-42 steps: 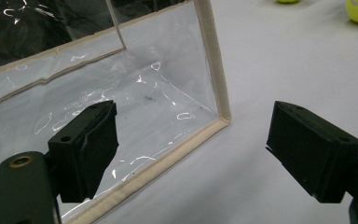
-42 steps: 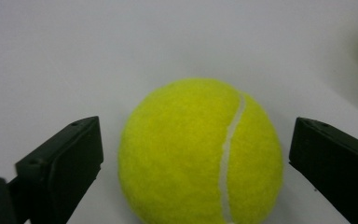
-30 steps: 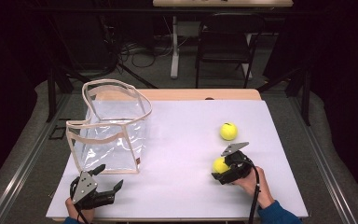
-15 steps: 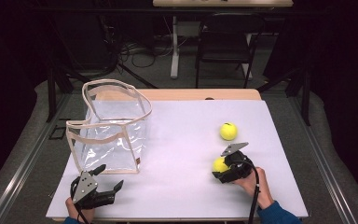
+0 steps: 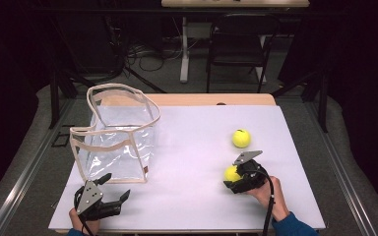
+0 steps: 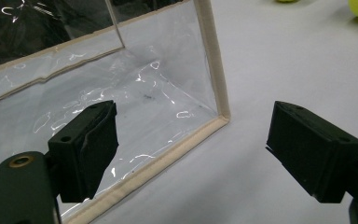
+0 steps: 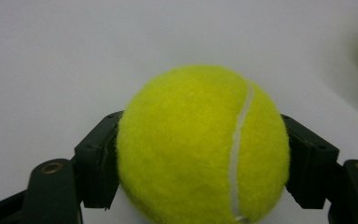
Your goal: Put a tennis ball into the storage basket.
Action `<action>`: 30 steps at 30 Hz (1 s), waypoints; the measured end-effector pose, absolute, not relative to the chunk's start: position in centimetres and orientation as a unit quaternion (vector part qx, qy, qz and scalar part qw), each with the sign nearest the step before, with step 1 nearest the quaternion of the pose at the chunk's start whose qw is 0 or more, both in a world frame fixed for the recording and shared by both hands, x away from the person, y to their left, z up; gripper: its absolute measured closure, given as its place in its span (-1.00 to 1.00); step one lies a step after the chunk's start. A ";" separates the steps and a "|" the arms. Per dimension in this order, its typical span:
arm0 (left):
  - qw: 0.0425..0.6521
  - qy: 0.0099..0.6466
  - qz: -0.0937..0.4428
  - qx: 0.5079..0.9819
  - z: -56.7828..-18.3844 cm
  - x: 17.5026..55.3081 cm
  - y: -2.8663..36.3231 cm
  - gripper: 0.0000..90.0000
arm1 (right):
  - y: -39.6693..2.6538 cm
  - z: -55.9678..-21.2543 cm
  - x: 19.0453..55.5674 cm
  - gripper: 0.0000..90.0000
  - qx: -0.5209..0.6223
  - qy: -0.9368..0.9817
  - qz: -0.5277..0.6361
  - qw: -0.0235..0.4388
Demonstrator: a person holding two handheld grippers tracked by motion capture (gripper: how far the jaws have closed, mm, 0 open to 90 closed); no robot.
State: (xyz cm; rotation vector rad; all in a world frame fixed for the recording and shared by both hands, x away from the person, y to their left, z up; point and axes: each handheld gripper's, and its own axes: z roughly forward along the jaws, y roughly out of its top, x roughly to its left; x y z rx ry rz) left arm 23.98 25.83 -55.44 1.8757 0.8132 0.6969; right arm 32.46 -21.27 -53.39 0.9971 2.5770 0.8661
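Clamping a yellow ball (image 7: 203, 144) between its two jaws, the right claw (image 5: 232, 178) is resting low on the white counter (image 5: 192, 162), and the pads are pressing on the ball's sides in the right claw view. Its jaws have just been closing onto that ball. Seen from the high view, the ball is sitting at the claw's tip, on the side away from the hand (image 5: 266, 192), and seems to be touching the counter, though the contact underneath is hard to make out. A second ball (image 5: 241, 138) is lying just beyond the right claw, apart from it.

Near the counter's front edge, the left claw (image 5: 112, 188) is standing with its jaws wide apart and nothing between them. A clear bag (image 5: 115, 132) with beige trim is standing upright directly ahead of this claw. In the left claw view, the bag's near bottom corner (image 6: 221, 116) is showing in the gap between the jaws, farther off and not touching them.
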 end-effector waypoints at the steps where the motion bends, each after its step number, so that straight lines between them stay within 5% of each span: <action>1: 0.471 0.331 0.285 0.766 -55.4 24.0 25.8 -0.65 | -21.3 -53.3 32.4 -0.44 0.342 0.883 0.296 0.123; 30: 0.473 0.333 0.291 0.762 -55.4 23.9 25.9 -0.65 | -20.2 -51.5 32.0 -0.44 0.330 0.883 0.308 0.129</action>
